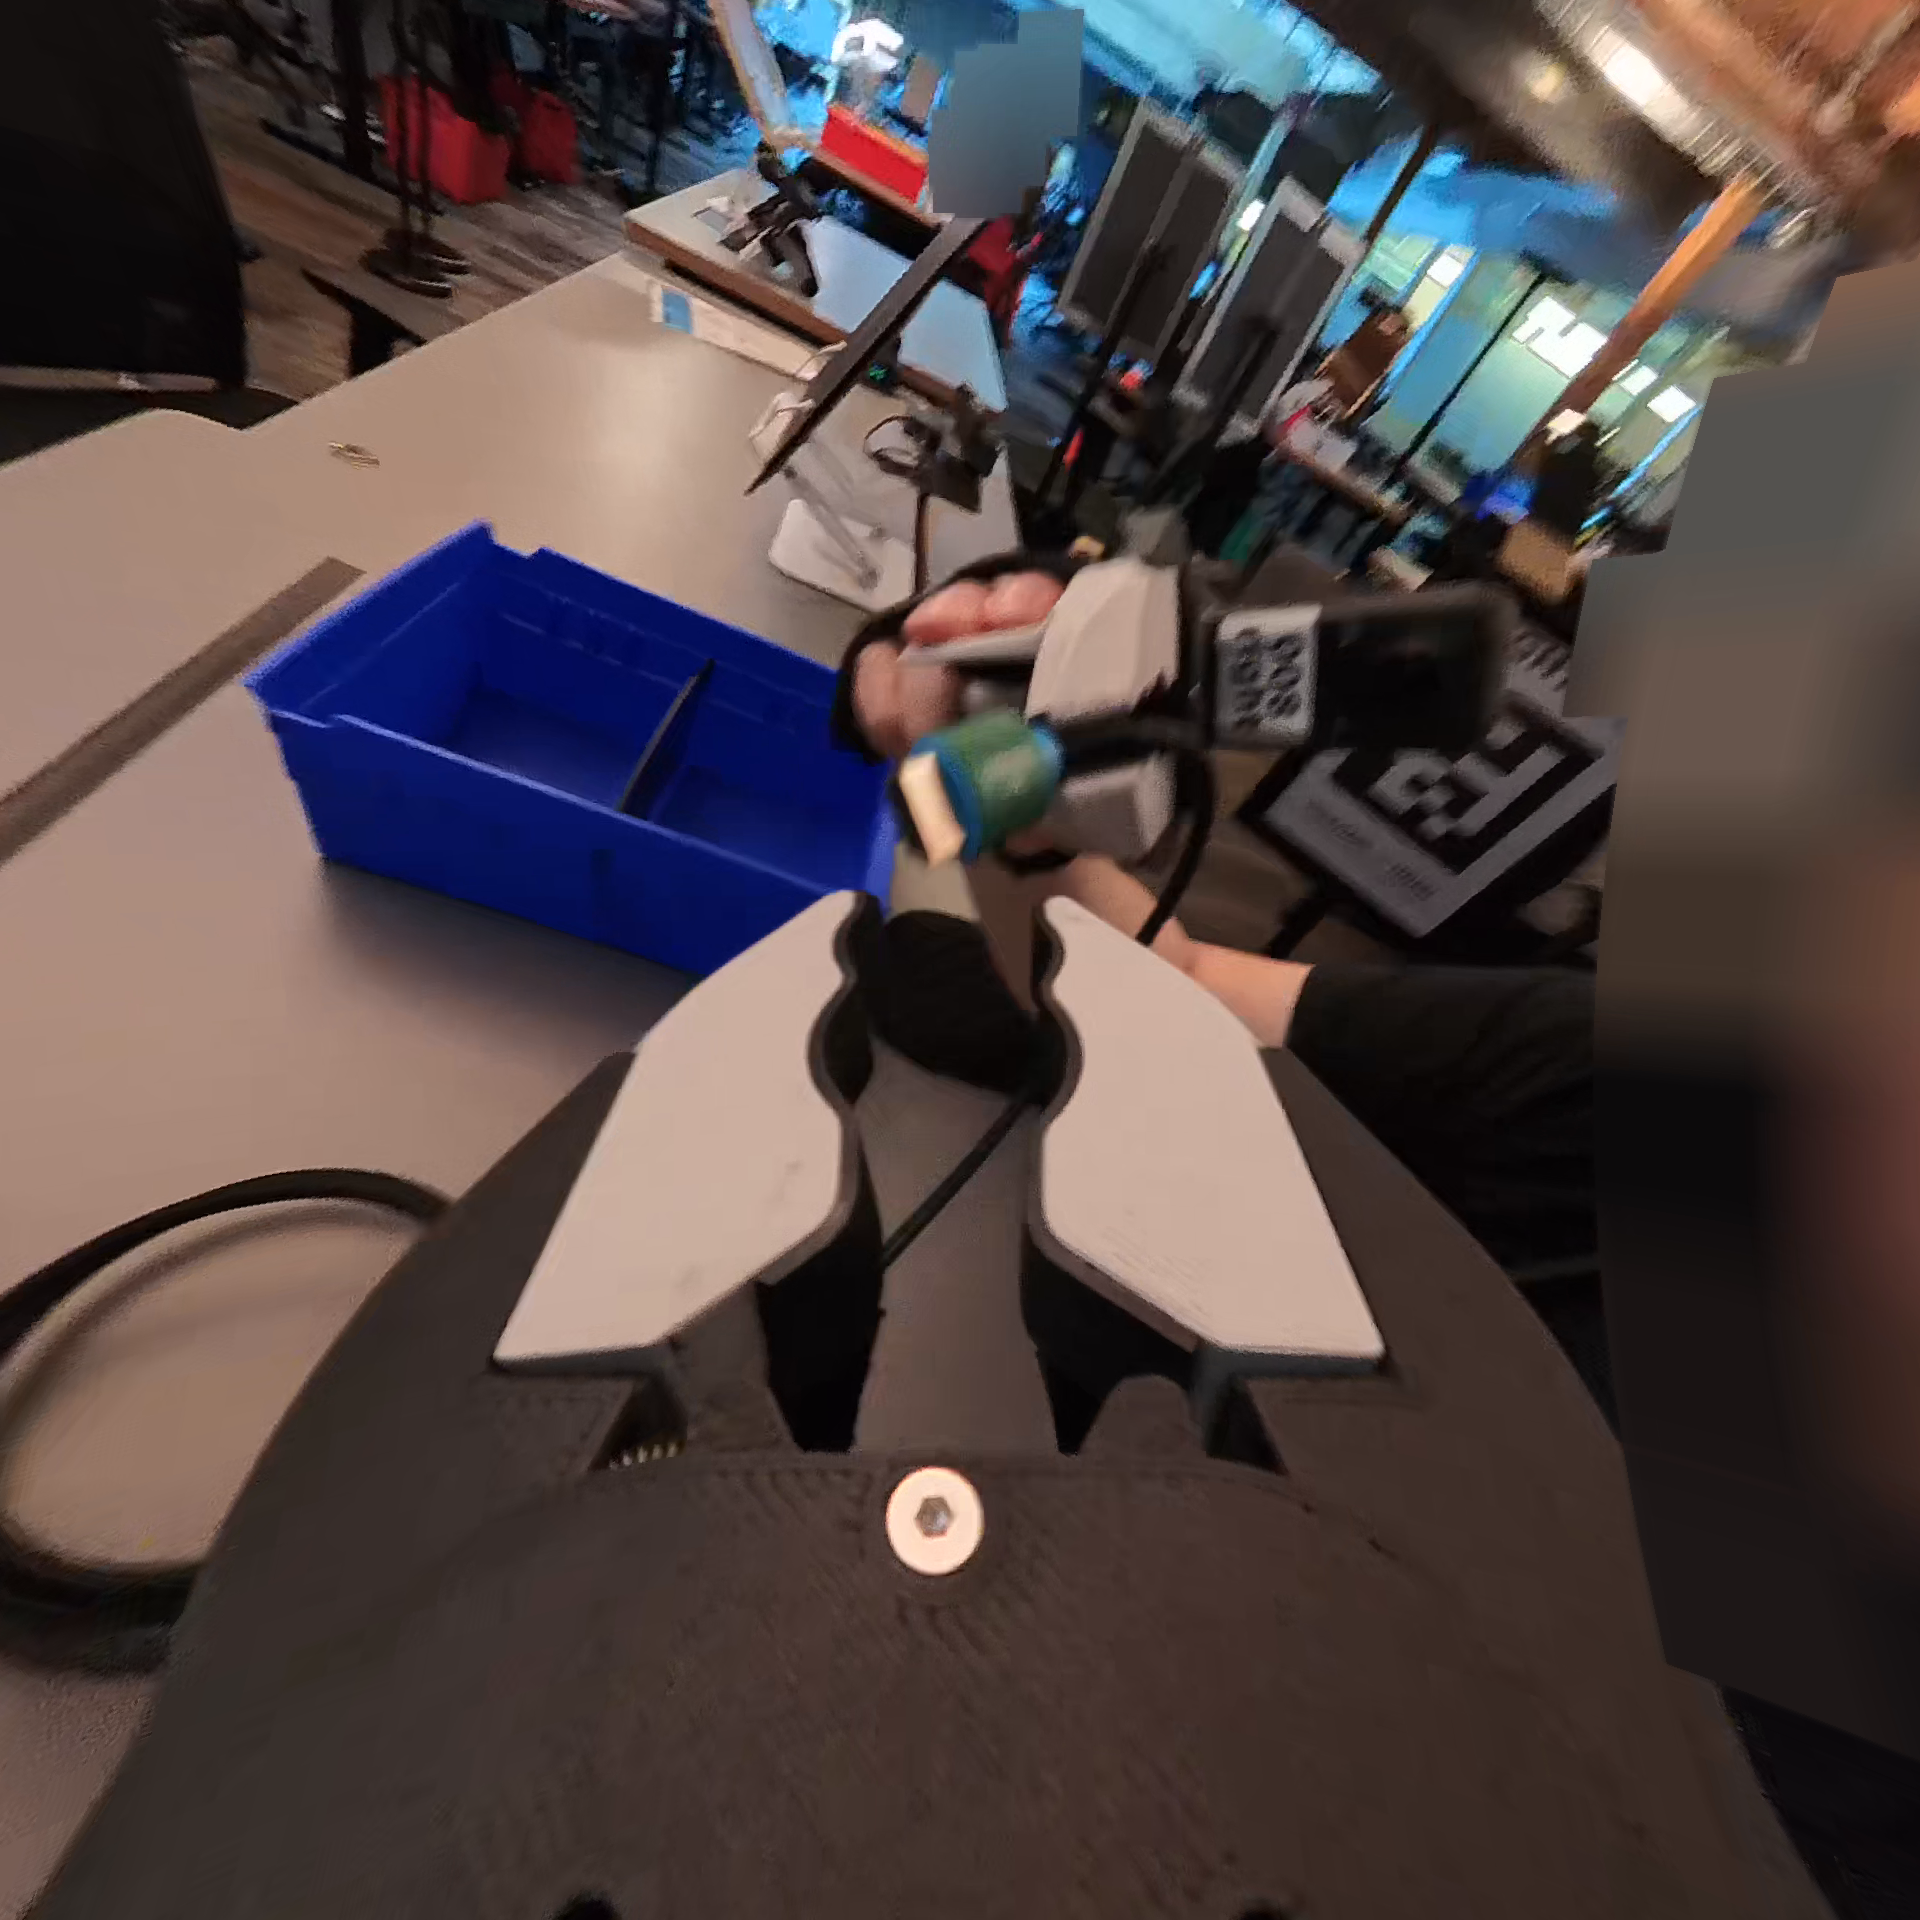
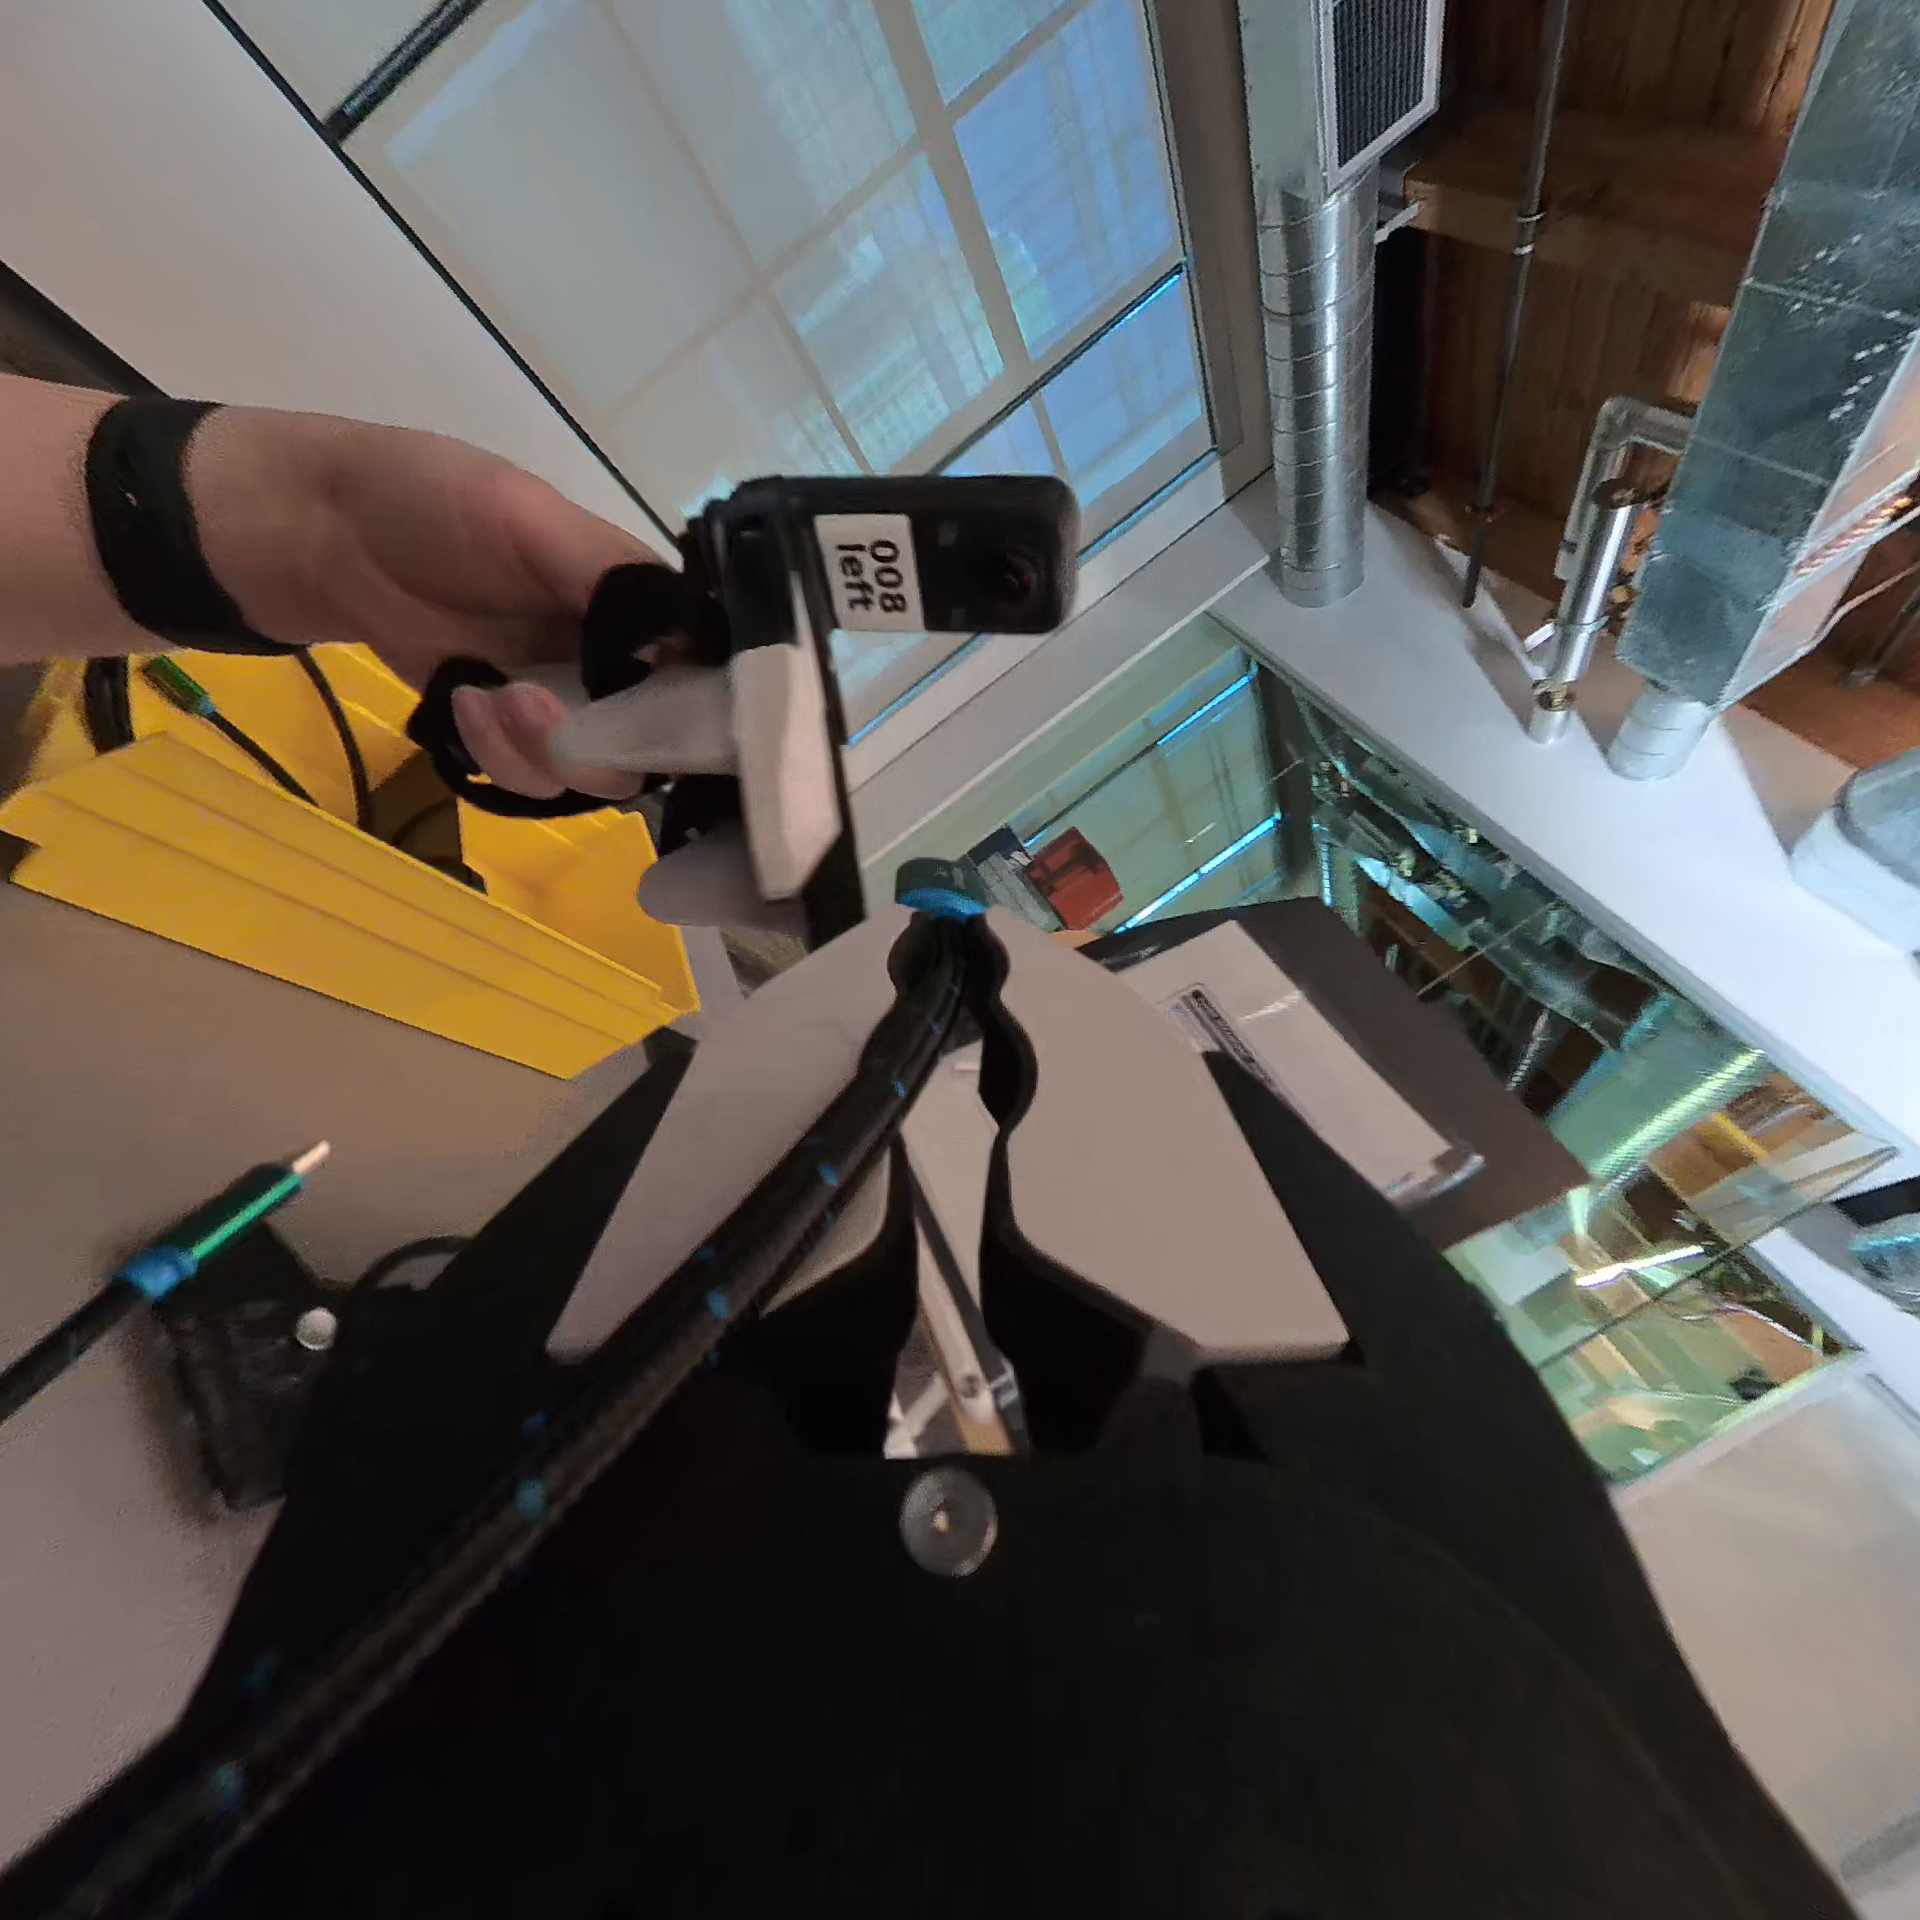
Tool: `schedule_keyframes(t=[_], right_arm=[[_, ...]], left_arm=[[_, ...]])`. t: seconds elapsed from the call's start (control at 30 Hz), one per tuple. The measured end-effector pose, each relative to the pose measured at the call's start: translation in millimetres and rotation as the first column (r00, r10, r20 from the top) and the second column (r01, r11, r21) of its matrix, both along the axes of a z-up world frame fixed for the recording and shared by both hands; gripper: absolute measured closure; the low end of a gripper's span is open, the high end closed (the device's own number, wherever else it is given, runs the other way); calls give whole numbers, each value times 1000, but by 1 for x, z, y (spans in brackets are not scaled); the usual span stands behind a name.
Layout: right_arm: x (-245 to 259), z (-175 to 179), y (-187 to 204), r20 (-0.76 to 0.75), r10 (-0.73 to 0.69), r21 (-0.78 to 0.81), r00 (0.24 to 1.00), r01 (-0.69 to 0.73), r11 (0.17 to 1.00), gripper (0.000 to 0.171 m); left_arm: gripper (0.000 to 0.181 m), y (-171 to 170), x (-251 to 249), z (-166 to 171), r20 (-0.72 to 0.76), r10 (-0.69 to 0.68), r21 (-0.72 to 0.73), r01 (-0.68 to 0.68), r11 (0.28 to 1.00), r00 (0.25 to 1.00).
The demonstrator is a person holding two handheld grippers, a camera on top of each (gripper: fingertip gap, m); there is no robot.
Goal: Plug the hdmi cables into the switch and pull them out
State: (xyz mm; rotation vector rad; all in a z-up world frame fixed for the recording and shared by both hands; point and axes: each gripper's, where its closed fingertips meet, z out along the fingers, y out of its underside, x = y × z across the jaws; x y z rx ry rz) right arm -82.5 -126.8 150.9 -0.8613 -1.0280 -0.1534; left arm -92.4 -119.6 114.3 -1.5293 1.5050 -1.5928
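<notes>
My right gripper [image 2: 940,935] is shut on a black braided HDMI cable [image 2: 790,1174], just behind its green and blue plug [image 2: 935,883]. In the left wrist view it [image 1: 1049,743] is held in the air, and the plug [image 1: 982,779] points its metal end at the camera. My left gripper [image 1: 951,925] is open and empty just below that plug. A second green plug [image 2: 239,1216] with a blue ring lies over a small black box, the switch [image 2: 244,1361]. I cannot tell whether it is plugged in.
An empty blue bin [image 1: 561,748] with a divider stands on the grey table [image 1: 260,987], left of the grippers. A black cable loop [image 1: 156,1247] lies at the near left. A yellow bin [image 2: 312,883] holds more cables. A stand [image 1: 831,540] is at the back.
</notes>
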Motion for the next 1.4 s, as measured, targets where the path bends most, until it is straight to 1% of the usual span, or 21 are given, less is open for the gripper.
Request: schedule_keyframes(t=[0.07, 0.1, 0.13, 0.17, 0.23, 0.3, 0.37, 0.5, 0.57, 0.67, 0.7, 0.77, 0.83, 0.87, 0.97, 1.13, 1.2, 1.27, 1.33, 1.37, 1.4], right_arm=[[14, 12, -7, -7, -30, 20, 1000, 30, 999, 165], [22, 18, -11, -15, -39, 27, 999, 39, 999, 165], [30, 23, -16, -25, -42, 31, 999, 43, 999, 165], [37, 27, -20, -32, -44, 30, 998, 45, 999, 165], [51, 34, -27, -42, -57, 30, 998, 58, 998, 165], [62, 38, -32, -57, -58, 17, 997, 59, 998, 165], [70, 42, -36, -76, -53, 13, 996, 54, 998, 165], [77, 47, -43, -104, -32, 13, 994, 34, 999, 165], [77, 47, -43, -101, -30, 10, 994, 31, 999, 165], [77, 45, -42, -90, -37, 5, 995, 37, 999, 165], [76, 45, -41, -88, -36, 0, 995, 37, 999, 165], [74, 43, -39, -79, -37, -5, 996, 37, 999, 165], [70, 41, -37, -67, -35, -13, 997, 35, 999, 165], [69, 39, -36, -62, -36, -16, 997, 35, 999, 165], [66, 36, -33, -45, -44, -20, 998, 43, 999, 164], [65, 35, -30, -36, -57, -21, 998, 56, 998, 165], [66, 35, -29, -36, -59, -24, 998, 58, 998, 165], [67, 35, -29, -37, -57, -25, 998, 57, 998, 165], [67, 35, -30, -38, -56, -21, 998, 55, 998, 165], [68, 36, -30, -37, -54, -18, 998, 54, 998, 165], [68, 36, -31, -37, -51, -16, 998, 51, 999, 165]], left_arm=[[139, 10, -5, -13, -53, 55, 120, -48, 992, 997], [124, 19, -7, -25, -97, 106, 183, -87, 979, 990], [115, 31, -9, -44, -163, 175, 254, -130, 959, 971], [115, 42, -13, -66, -244, 227, 325, -141, 935, 943], [114, 59, -18, -110, -420, 280, 425, -85, 901, 863], [114, 64, -16, -147, -552, 273, 423, -17, 906, 788], [105, 61, -6, -175, -625, 221, 379, 43, 924, 748], [98, 82, 0, -231, -714, 302, 469, 111, 876, 631], [99, 89, -1, -251, -742, 331, 495, 143, 857, 583], [105, 89, 1, -270, -779, 303, 447, 147, 882, 549], [105, 89, 1, -274, -791, 298, 434, 145, 889, 535], [110, 88, 5, -275, -785, 291, 419, 123, 900, 547], [131, 85, 10, -272, -779, 279, 403, 109, 909, 561], [137, 84, 13, -270, -770, 280, 405, 101, 909, 573], [137, 89, 23, -267, -747, 306, 382, 5, 924, 590], [139, 96, 40, -245, -687, 306, 128, -305, 944, 659], [142, 90, 44, -235, -659, 217, -13, -299, 954, 720], [138, 83, 42, -222, -632, 130, -97, -244, 965, 764], [130, 88, 33, -216, -638, 147, -24, -211, 977, 756], [128, 95, 28, -217, -639, 194, 76, -190, 979, 744], [118, 103, 22, -220, -642, 254, 193, -168, 967, 723]])
